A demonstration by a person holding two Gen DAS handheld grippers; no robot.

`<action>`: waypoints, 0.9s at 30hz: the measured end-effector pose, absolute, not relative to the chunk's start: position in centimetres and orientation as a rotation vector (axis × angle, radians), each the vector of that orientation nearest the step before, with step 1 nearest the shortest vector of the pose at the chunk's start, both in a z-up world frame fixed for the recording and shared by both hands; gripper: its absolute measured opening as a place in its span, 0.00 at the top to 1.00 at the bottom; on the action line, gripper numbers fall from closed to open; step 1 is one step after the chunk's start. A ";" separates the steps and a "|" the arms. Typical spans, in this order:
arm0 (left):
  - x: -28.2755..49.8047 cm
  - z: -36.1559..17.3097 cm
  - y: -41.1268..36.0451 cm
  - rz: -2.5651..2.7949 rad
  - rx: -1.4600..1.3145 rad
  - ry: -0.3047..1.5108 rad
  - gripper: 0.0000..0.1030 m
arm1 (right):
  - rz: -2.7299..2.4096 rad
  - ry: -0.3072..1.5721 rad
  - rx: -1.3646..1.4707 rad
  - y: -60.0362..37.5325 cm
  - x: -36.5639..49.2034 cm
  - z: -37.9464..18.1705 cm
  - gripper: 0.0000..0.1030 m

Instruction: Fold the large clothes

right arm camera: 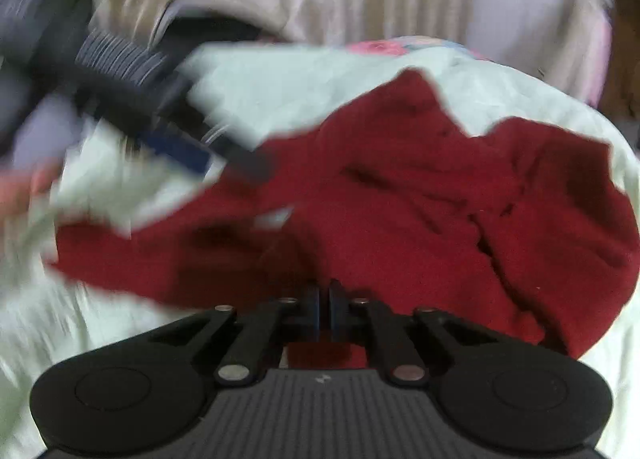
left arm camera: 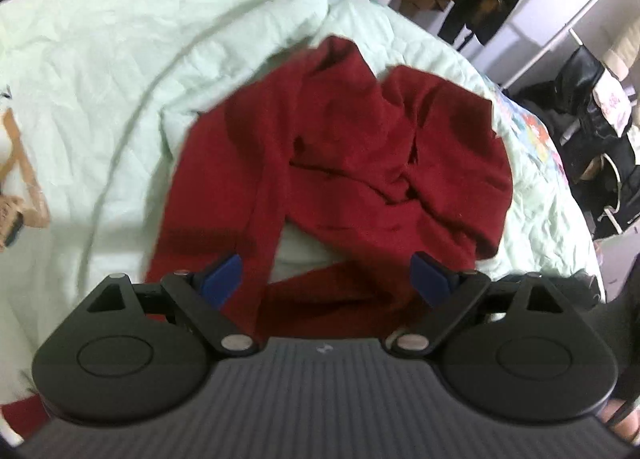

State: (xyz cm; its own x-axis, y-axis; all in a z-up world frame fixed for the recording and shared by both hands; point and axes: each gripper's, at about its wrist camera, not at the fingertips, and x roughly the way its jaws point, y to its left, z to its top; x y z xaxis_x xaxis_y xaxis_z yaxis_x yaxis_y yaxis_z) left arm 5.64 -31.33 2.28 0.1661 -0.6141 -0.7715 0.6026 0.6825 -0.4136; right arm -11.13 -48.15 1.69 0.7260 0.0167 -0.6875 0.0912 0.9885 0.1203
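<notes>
The left claw (left arm camera: 326, 279) fills the bottom of its own wrist view, its two blue-tipped fingers (left arm camera: 222, 279) spread wide apart toward the lower left and lower right of the frame. In the right wrist view it crosses the upper left, blurred, slanting down toward the centre, with part of a hand (right arm camera: 20, 189) at the left edge. The right claw (right arm camera: 324, 313), at bottom centre, has its fingers (right arm camera: 312, 311) drawn almost together, only a narrow slit between them.

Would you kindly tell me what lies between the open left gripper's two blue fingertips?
In the left wrist view, a strip of the crumpled dark red garment crosses the gap of the left gripper, with a patch of pale green quilted bedspread showing beyond it.
</notes>
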 end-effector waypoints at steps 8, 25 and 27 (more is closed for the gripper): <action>7.1 2.3 -34.0 -0.823 -0.123 1.159 0.09 | -0.337 0.559 0.350 -58.2 -19.7 7.4 0.96; 7.4 -5.0 -45.1 -0.816 -0.312 1.419 0.11 | -0.258 0.535 0.490 -62.5 -23.3 5.6 0.95; 7.8 -5.2 -45.6 -0.791 -0.294 1.407 0.36 | -0.241 0.533 0.487 -62.3 -23.4 5.7 0.95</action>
State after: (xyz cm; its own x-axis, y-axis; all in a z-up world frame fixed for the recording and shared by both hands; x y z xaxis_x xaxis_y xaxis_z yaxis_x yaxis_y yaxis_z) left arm 7.84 -45.59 -5.25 -0.0353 -0.6453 -0.7631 0.3168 0.7170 -0.6209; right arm -23.45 -62.33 5.67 0.8369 -0.0945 -0.5392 0.3419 0.8595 0.3800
